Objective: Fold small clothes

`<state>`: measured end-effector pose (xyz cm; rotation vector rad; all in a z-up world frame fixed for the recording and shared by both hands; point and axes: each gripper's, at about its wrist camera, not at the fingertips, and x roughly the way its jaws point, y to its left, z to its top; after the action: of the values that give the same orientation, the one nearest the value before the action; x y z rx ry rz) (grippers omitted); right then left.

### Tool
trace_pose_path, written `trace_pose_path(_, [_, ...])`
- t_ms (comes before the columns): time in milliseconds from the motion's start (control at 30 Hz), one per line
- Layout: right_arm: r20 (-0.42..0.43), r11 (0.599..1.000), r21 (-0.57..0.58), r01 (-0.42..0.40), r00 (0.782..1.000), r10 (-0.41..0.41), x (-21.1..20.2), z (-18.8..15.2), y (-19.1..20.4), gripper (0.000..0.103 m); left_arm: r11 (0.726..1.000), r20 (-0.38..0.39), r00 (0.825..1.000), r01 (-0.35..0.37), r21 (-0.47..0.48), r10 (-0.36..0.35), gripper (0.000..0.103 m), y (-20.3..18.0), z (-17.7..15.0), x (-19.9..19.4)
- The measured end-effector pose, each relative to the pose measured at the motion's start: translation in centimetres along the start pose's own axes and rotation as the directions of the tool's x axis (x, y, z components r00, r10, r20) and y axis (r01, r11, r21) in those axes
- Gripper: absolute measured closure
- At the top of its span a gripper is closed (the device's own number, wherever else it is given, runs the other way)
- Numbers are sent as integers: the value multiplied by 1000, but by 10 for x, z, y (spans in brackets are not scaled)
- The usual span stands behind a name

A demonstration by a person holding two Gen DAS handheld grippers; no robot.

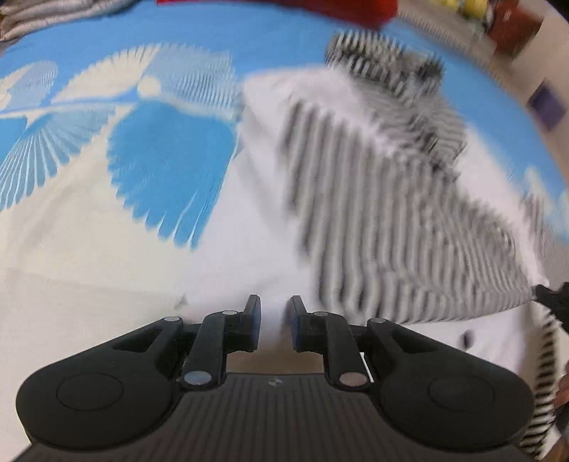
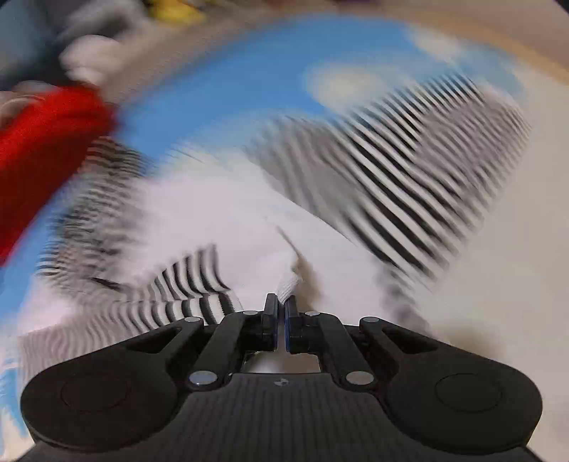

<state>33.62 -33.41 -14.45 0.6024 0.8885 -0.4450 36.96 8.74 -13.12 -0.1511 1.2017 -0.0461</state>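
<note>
A small white garment with black-and-white striped parts (image 1: pixel 373 199) lies on a blue-and-cream patterned sheet (image 1: pixel 170 152). My left gripper (image 1: pixel 274 312) is open, its jaws a little apart over the garment's white near edge; whether they touch the cloth is unclear. In the right wrist view my right gripper (image 2: pixel 281 309) is shut on a white edge of the same garment (image 2: pixel 409 184), which stretches away from the fingers. Both views are blurred by motion.
A red cloth (image 2: pixel 46 152) lies at the left in the right wrist view and at the far top edge in the left wrist view (image 1: pixel 355 10). Grey folded fabric (image 1: pixel 42 17) lies at the far left.
</note>
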Motion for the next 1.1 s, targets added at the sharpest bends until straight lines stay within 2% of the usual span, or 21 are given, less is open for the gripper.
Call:
trace_pose_path(67, [55, 1000, -6, -12, 998, 13, -9, 5, -2, 95, 1000, 21, 1000, 5, -6, -5, 86, -1, -1, -5])
trace_pose_path(100, [112, 998, -38, -45, 992, 49, -19, 9, 3, 95, 1000, 45, 999, 23, -2, -23, 86, -3, 0, -11])
trace_pose_path(133, [164, 991, -65, -117, 978, 127, -27, 12, 6, 95, 999, 68, 997, 44, 6, -45, 86, -6, 0, -15])
trace_pose_path(167, [170, 978, -85, -190, 965, 202, -31, 14, 8, 92, 998, 82, 995, 59, 18, -60, 84, -8, 0, -17])
trace_pose_path(200, [126, 959, -97, -266, 953, 277, -27, 17, 11, 87, 998, 78, 995, 57, 30, -59, 82, -10, -1, -15])
trace_pose_path(233, [49, 949, -98, -299, 951, 305, -16, 19, 14, 85, 998, 55, 998, 38, 40, -40, 82, -13, -4, -8])
trace_pose_path(267, [-58, 951, -102, -291, 956, 286, -1, 19, 14, 83, 999, 17, 1000, 5, 48, -5, 83, -13, -7, 1])
trace_pose_path(300, [-182, 965, -104, -241, 958, 220, 17, 18, 12, 87, 998, -12, 1000, -27, 58, 28, 82, -14, -10, 9])
trace_pose_path(333, [-213, 973, -65, -222, 956, 204, 22, 19, 2, 95, 996, -21, 998, -49, 71, 51, 80, -16, -11, 12])
trace_pose_path(367, [-196, 973, 1, -231, 954, 227, 19, 25, -7, 95, 996, -12, 998, -54, 74, 55, 80, -17, -11, 10])
trace_pose_path(400, [-182, 972, 4, -237, 955, 233, 12, 33, -8, 90, 996, 8, 999, -51, 76, 51, 80, -19, -10, 4])
trace_pose_path(433, [-154, 969, -35, -244, 959, 236, 4, 41, -5, 85, 996, 34, 999, -43, 81, 41, 76, -21, -8, -3])
trace_pose_path(500, [-59, 957, -119, -266, 964, 260, -17, 57, 0, 66, 994, 84, 996, -36, 104, 27, 72, -31, -5, -19])
trace_pose_path(567, [17, 950, -167, -264, 962, 271, -33, 71, -14, 61, 991, 120, 992, -50, 128, 34, 70, -42, -3, -30])
trace_pose_path(667, [85, 965, -159, -207, 971, 222, -39, 97, -50, 61, 986, 144, 989, -46, 159, 23, 70, -58, -2, -40])
trace_pose_path(767, [118, 985, -96, -143, 981, 154, -35, 124, -98, 61, 985, 155, 988, -32, 172, 6, 69, -69, -1, -43])
trace_pose_path(900, [128, 997, -40, -63, 989, 68, -21, 147, -148, 61, 983, 147, 989, -34, 182, 7, 68, -80, -4, -42])
trace_pose_path(1100, [115, 998, 63, 14, 993, -21, 1, 156, -206, 61, 979, 137, 991, -27, 202, -1, 68, -92, -8, -37])
